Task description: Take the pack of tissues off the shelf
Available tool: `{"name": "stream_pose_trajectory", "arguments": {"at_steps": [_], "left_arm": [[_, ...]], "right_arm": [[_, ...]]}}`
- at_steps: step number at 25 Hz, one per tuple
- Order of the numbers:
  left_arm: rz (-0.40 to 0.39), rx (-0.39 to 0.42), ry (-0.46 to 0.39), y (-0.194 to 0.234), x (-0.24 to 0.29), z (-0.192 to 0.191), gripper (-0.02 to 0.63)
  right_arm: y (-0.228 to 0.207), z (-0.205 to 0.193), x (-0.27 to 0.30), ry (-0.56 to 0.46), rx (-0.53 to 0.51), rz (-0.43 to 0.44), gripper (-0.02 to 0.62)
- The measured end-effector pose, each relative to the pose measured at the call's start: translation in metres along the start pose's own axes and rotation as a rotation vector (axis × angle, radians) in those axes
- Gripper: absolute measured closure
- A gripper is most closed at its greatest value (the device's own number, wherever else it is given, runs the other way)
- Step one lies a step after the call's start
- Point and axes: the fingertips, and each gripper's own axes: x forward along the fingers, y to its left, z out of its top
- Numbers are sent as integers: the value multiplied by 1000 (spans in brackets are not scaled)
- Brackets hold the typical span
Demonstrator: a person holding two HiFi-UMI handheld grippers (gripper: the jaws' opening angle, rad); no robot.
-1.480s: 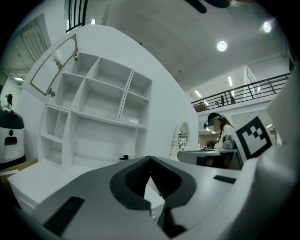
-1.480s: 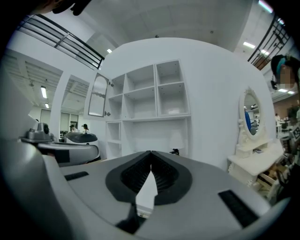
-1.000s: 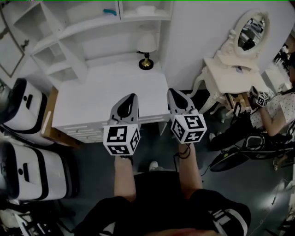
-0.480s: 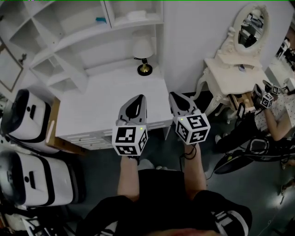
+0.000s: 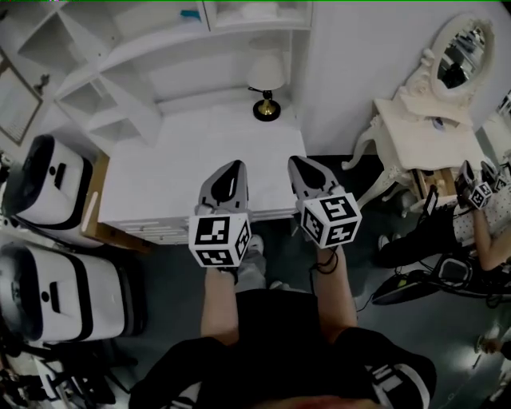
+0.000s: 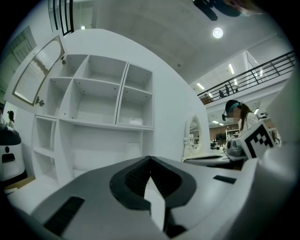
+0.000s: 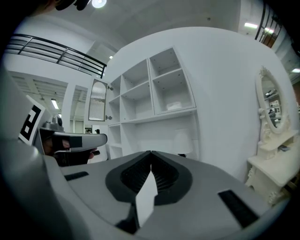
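Both closed and empty, the grey left tool (image 5: 232, 165) and right tool (image 5: 296, 161) hover near the white counter (image 5: 184, 160); the white tissue pack (image 5: 257, 12), high on the white shelf (image 5: 160, 48), looks light and soft: pinch its middle.

The shelf (image 5: 164, 49) and desk (image 5: 192, 164) are white. The lamp (image 5: 266, 80) has a black and gold foot. The cubes (image 5: 217, 240) show black and white squares.

A lamp (image 5: 266, 78) stands on the otherwise open desk (image 5: 192, 172).
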Motion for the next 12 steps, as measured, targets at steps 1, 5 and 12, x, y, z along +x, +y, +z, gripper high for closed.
{"name": "stream_pose_trajectory", "arguments": {"at_steps": [1,5,12], "left_arm": [[3,-3,-4,3,3,0,596],[-3,-6,-15,15,18,3,596],[-8,-16,-22,50,56,1,595]], "right_arm": [[-1,1,4,-1,-4,1,575],[-4,10,26,-13,-20,3,575],[-11,20,78,-33,-42,-1,575]]}}
